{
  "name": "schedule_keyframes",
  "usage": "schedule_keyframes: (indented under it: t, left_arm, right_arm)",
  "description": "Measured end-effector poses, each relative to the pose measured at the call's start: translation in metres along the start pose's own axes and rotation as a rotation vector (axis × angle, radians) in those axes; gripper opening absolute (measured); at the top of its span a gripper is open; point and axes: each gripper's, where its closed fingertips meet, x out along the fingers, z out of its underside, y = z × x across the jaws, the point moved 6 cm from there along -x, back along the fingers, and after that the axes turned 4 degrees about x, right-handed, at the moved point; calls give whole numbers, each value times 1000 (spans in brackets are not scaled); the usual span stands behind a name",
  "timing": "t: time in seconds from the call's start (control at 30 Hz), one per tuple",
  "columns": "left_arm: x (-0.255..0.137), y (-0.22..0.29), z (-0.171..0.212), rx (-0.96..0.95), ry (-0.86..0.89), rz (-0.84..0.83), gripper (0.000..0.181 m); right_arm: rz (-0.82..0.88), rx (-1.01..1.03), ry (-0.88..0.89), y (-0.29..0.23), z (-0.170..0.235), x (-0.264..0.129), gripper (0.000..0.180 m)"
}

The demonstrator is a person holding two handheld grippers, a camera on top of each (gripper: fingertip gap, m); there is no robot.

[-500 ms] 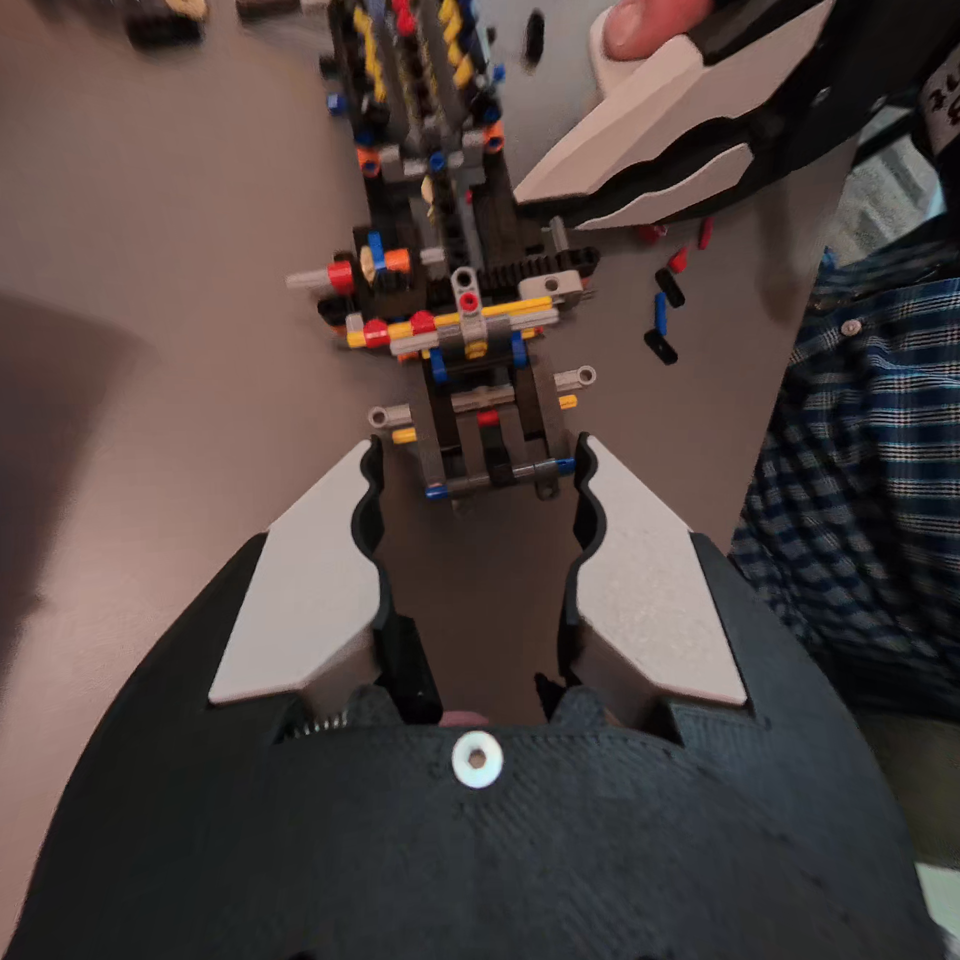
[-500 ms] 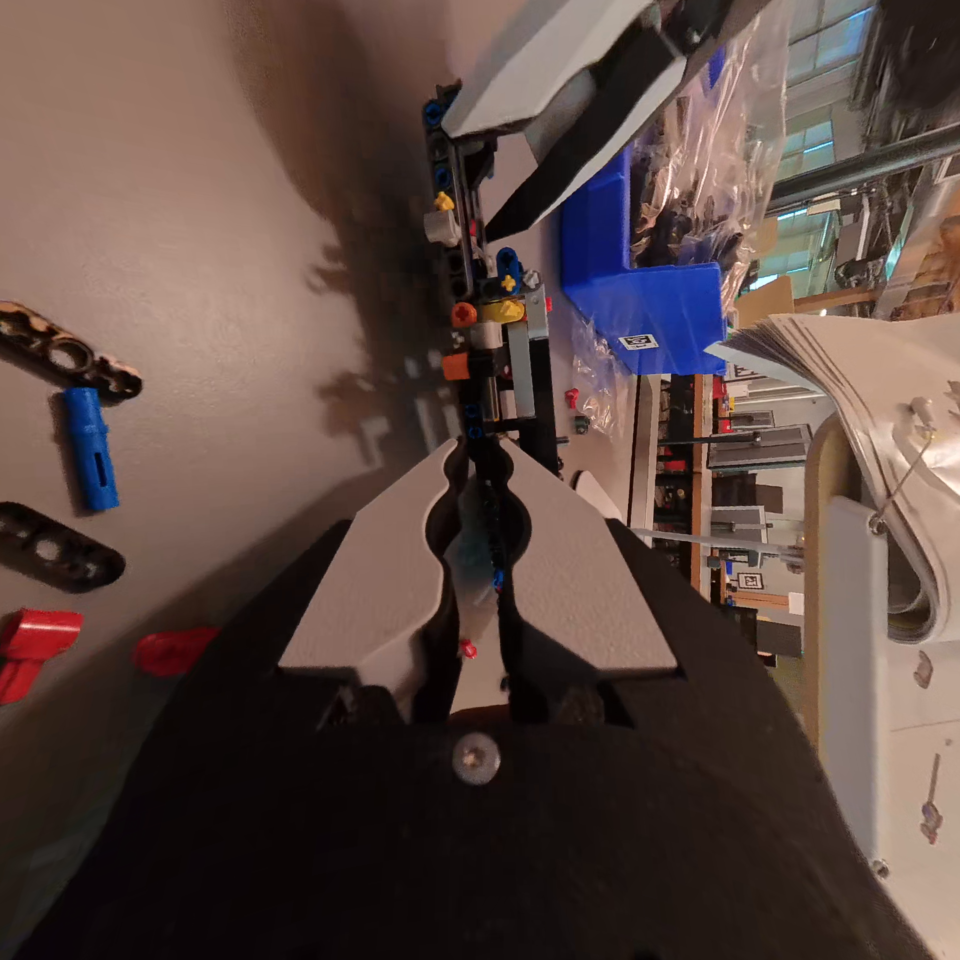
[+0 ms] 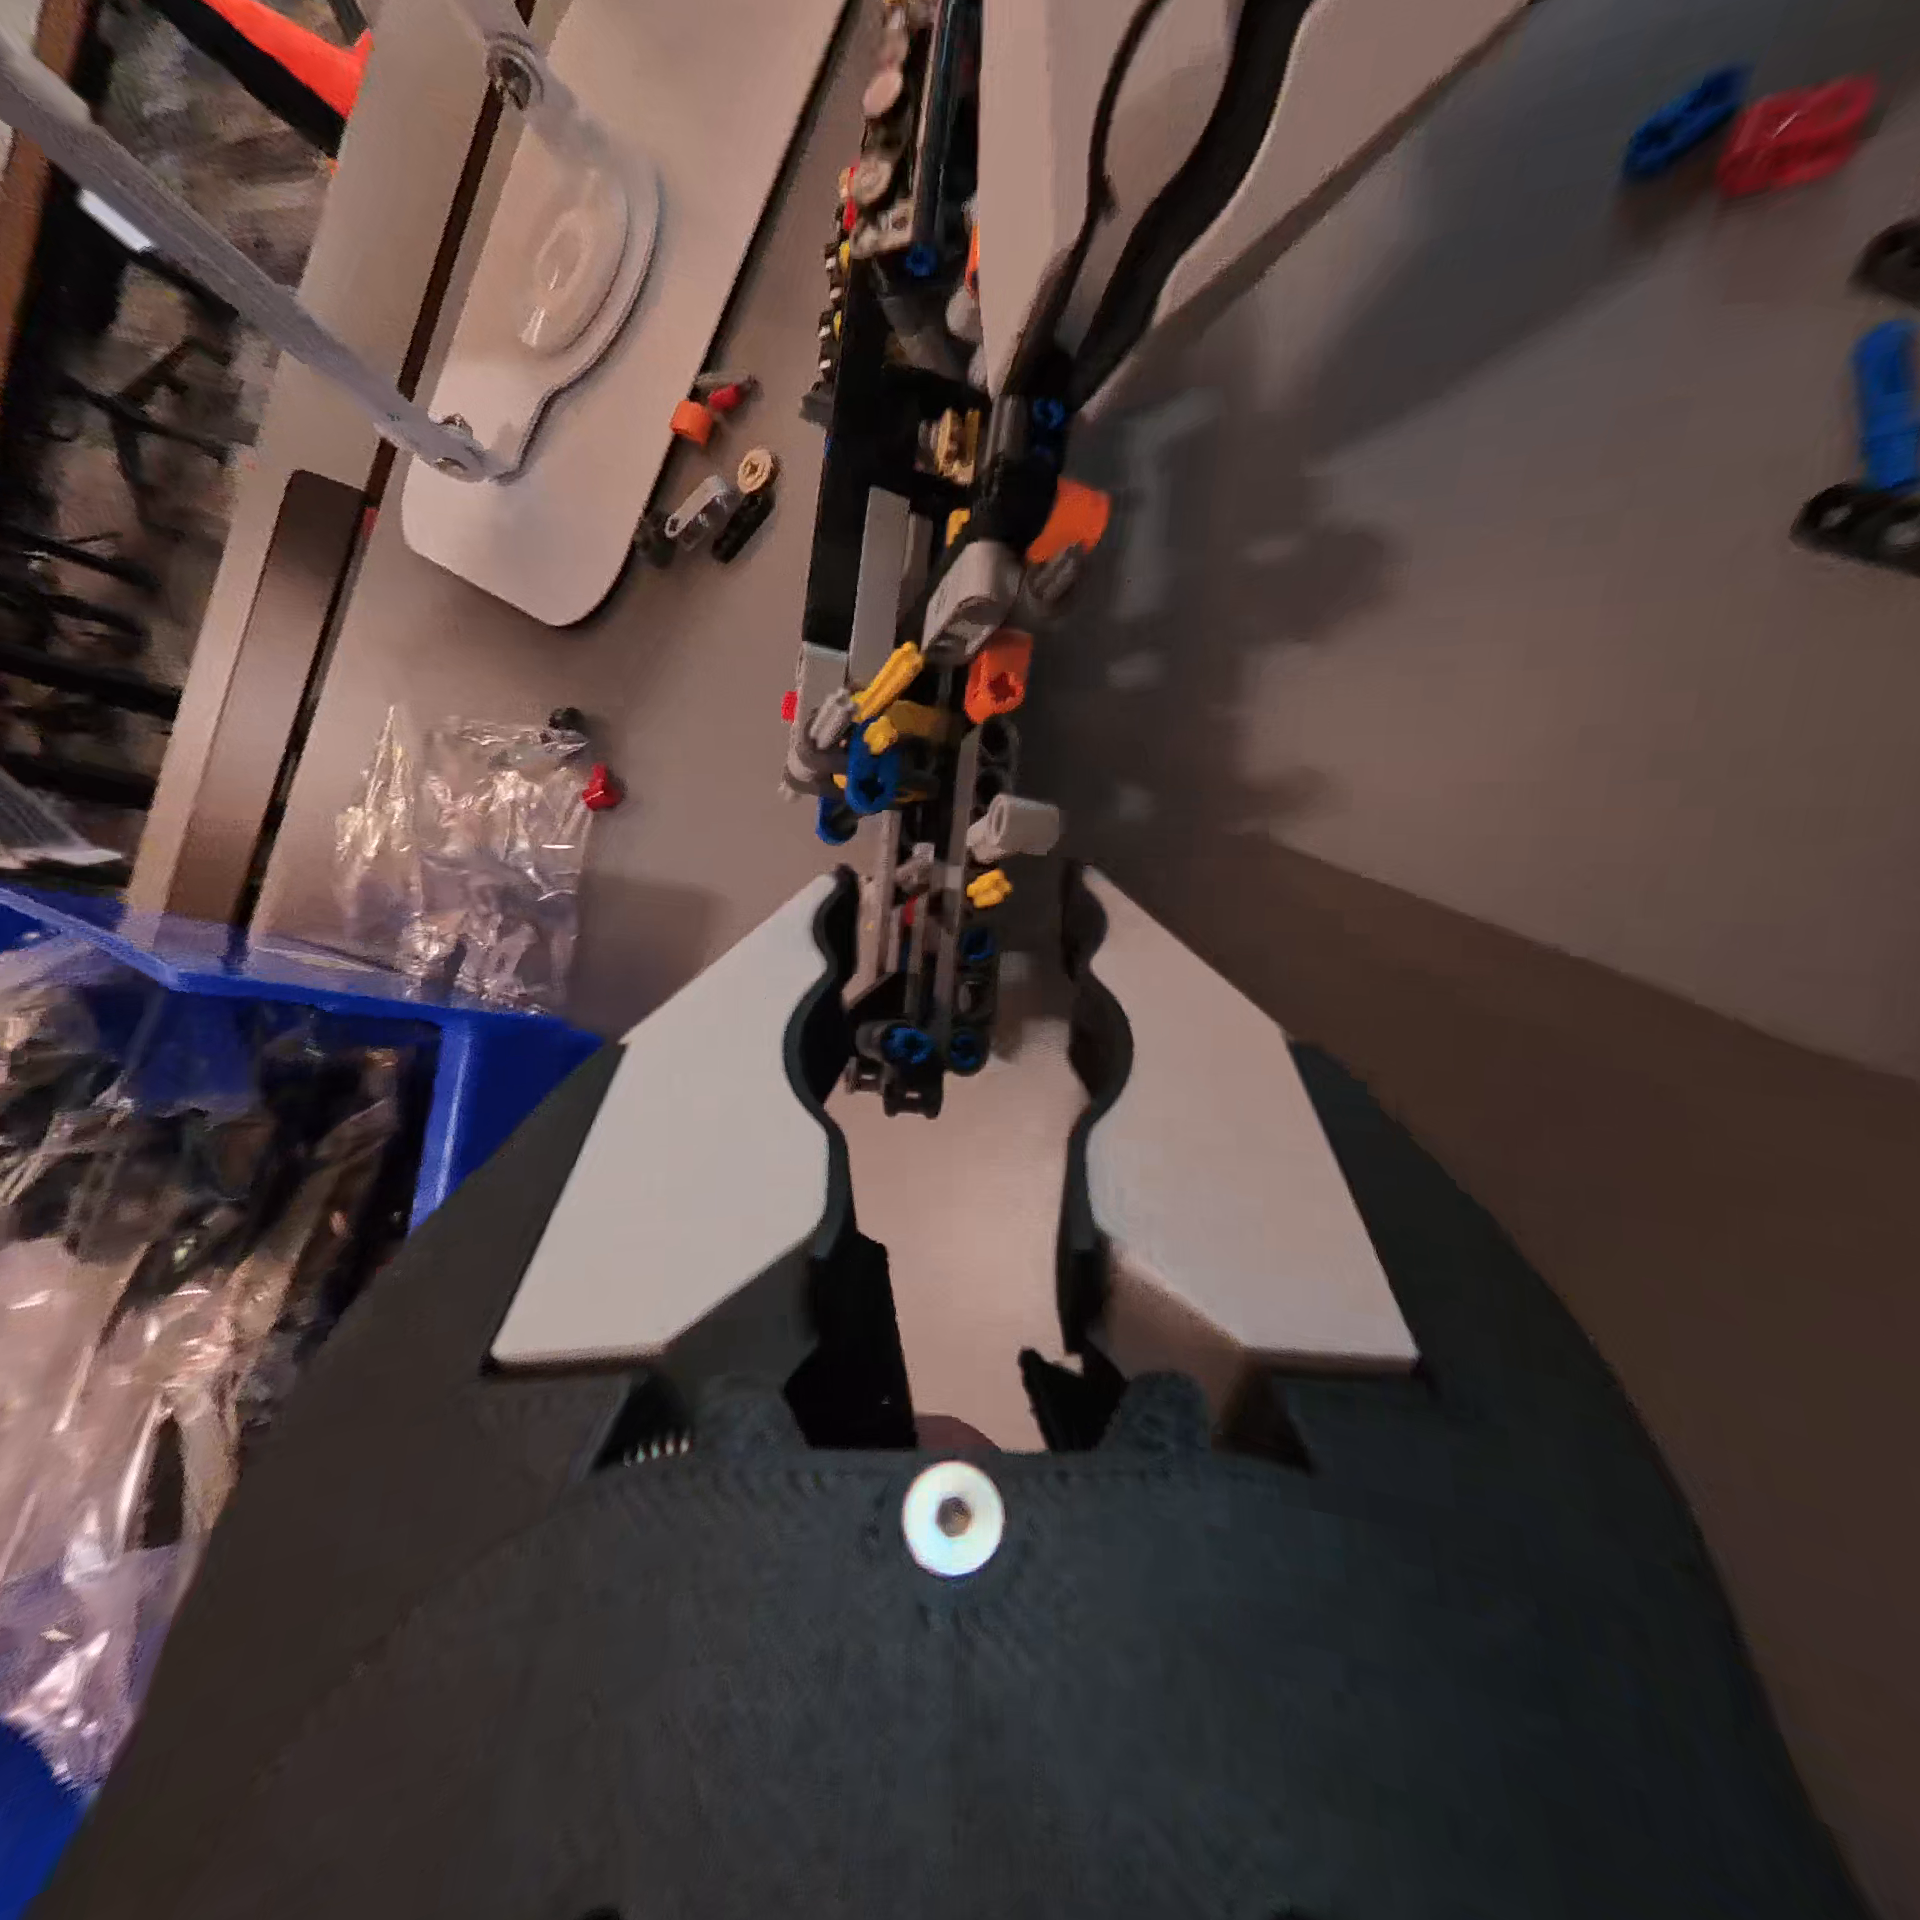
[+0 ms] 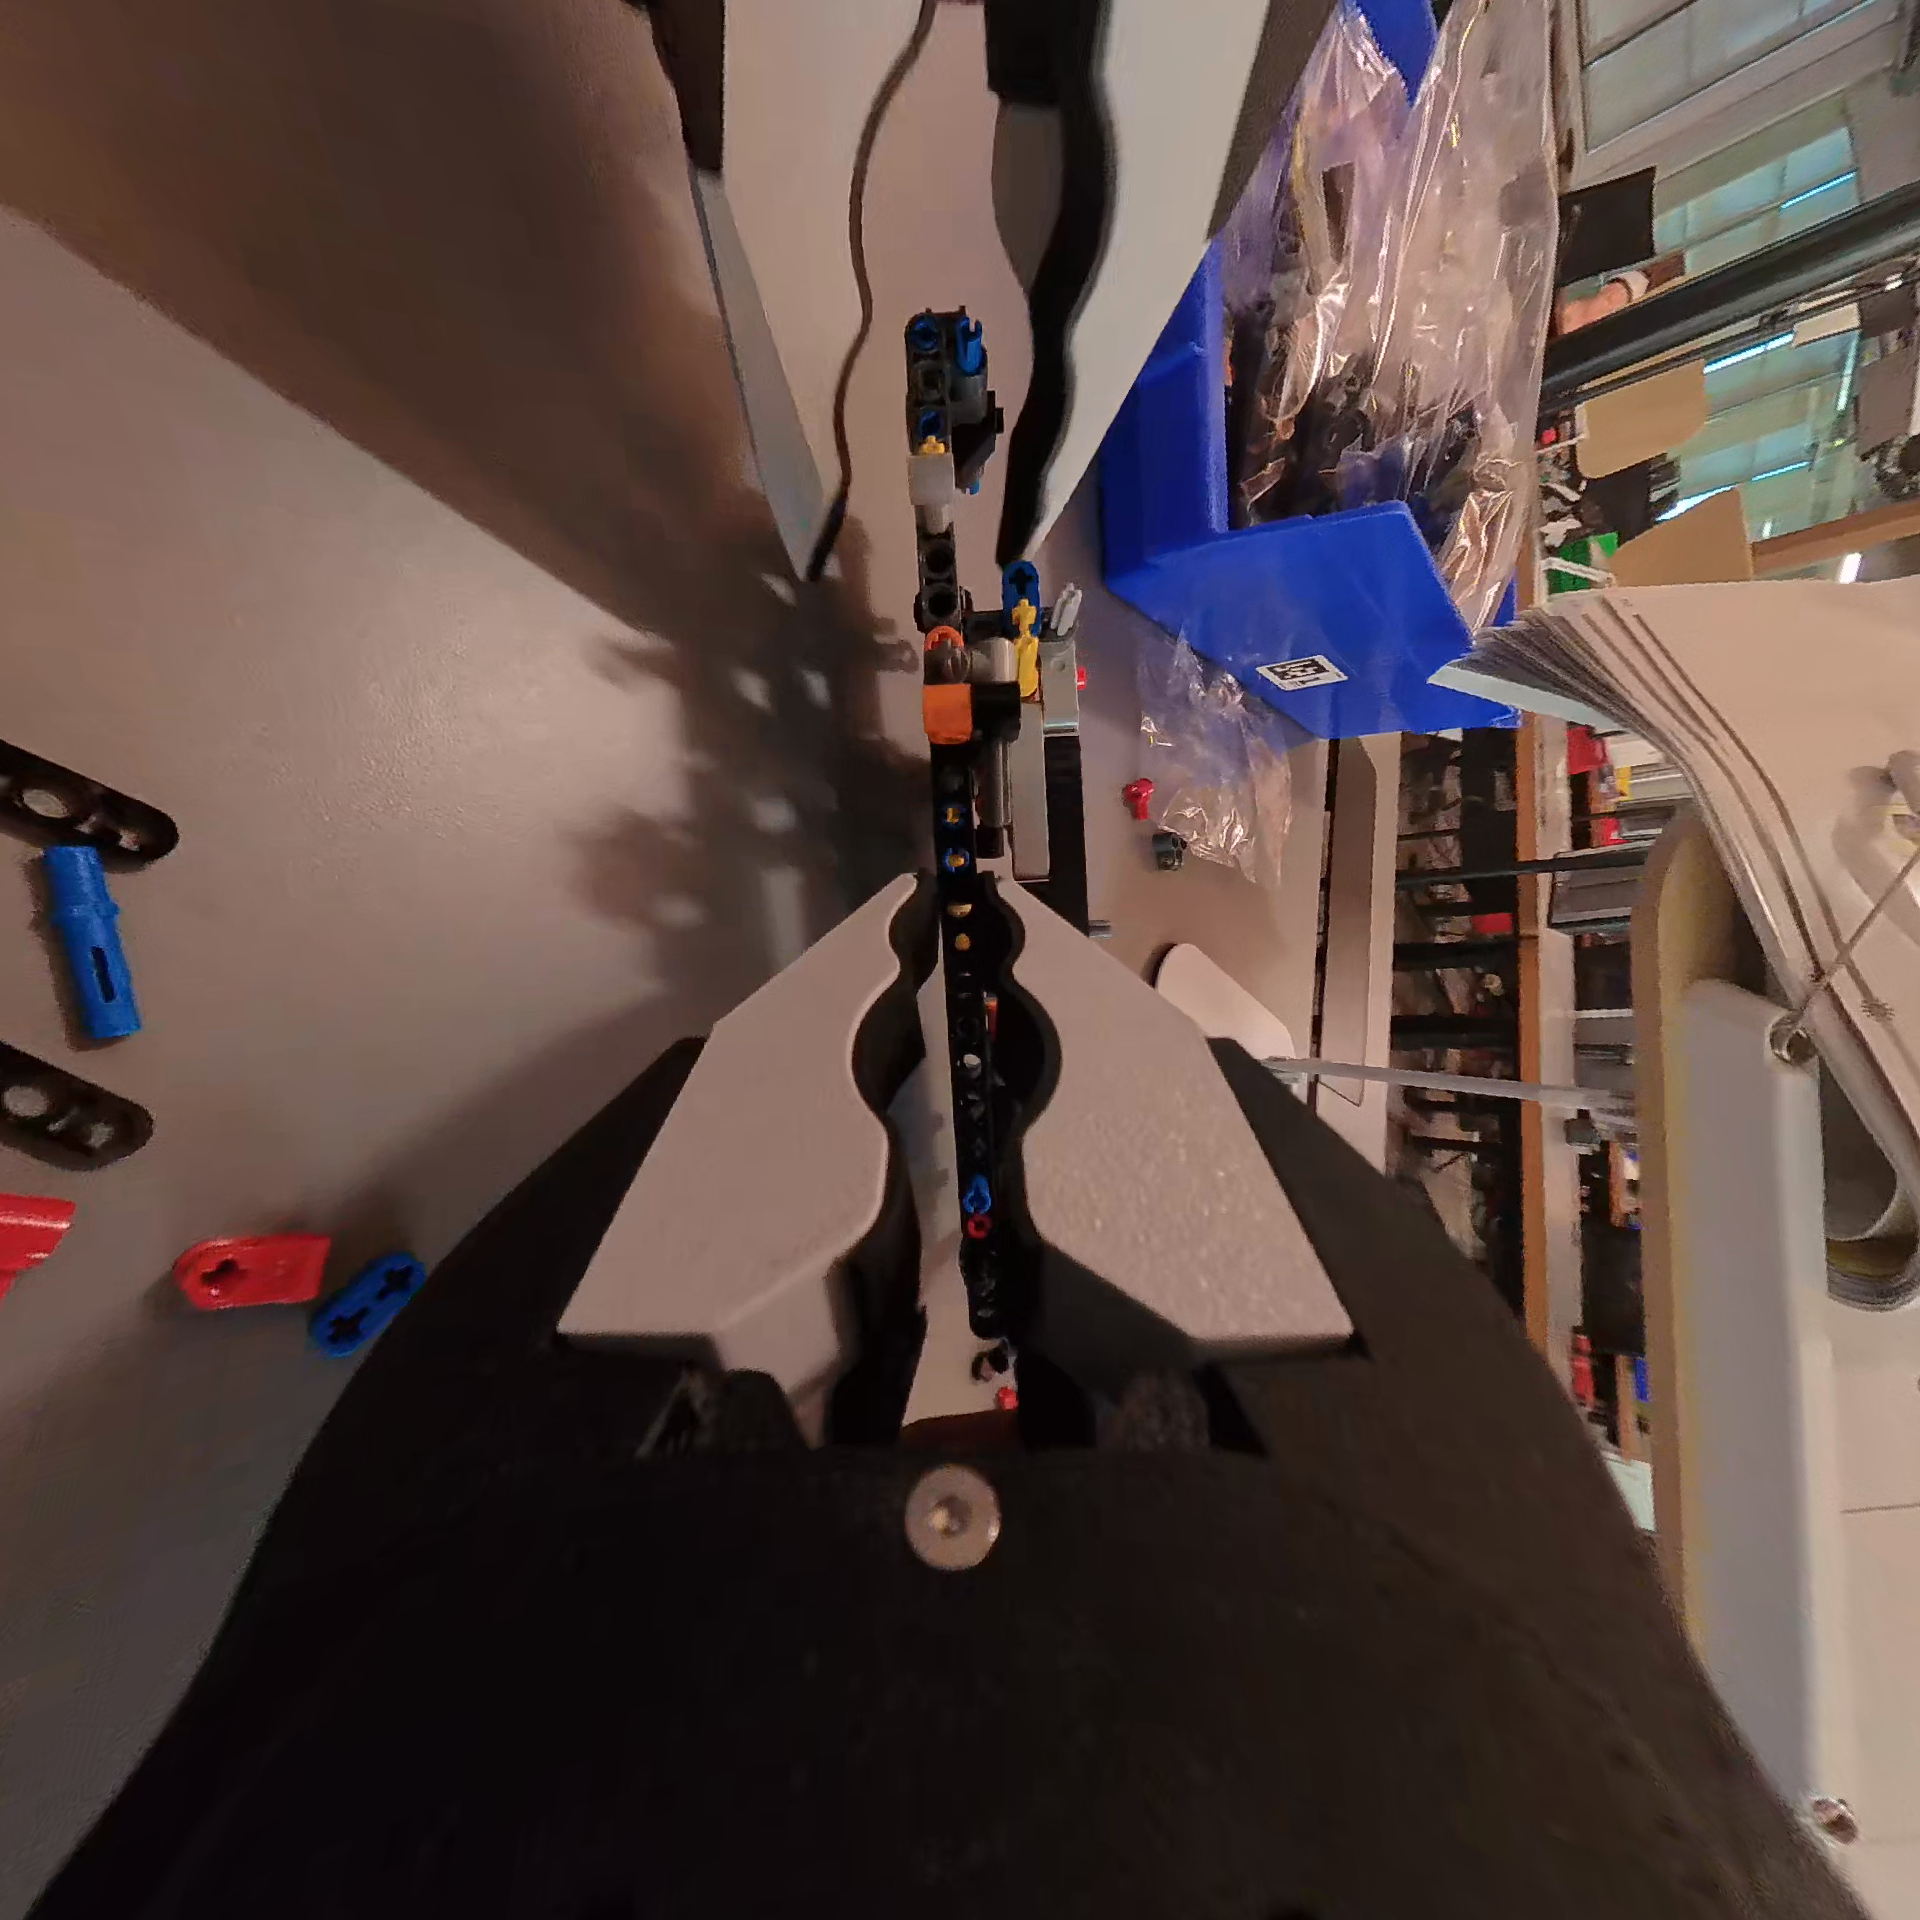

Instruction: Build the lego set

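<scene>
Right gripper (image 4: 961,894) was clenched on the long black lego beam assembly (image 4: 961,748), grey fingers (image 4: 769,1132) pinching its black beam from both sides, tips touching it. Assembly ran edge-on straight out from the jaws, with orange, yellow, blue and grey connectors clustered around its middle, above the grey tabletop (image 4: 364,727).

Left gripper (image 3: 956,894) stood released: jaws wide apart, straddling the other end of the same assembly (image 3: 925,790). That end sat between the fingertips; left finger looked just beside or touching it, right finger clearly apart from it.

Loose bits on the table: blue pin (image 4: 94,940), flat red connector (image 4: 249,1270), small blue link (image 4: 366,1317). Blue plastic bin (image 4: 1299,582) stuffed with clear bags sat near the assembly's far end.
</scene>
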Motion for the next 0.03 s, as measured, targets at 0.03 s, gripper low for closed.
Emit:
schedule_keyframes:
  t: [0.03]
  left_arm:
    - [2,-1,0,10,-8,-10,26]
  right_arm:
    - [-7,18,7,1,-1,-1,3]
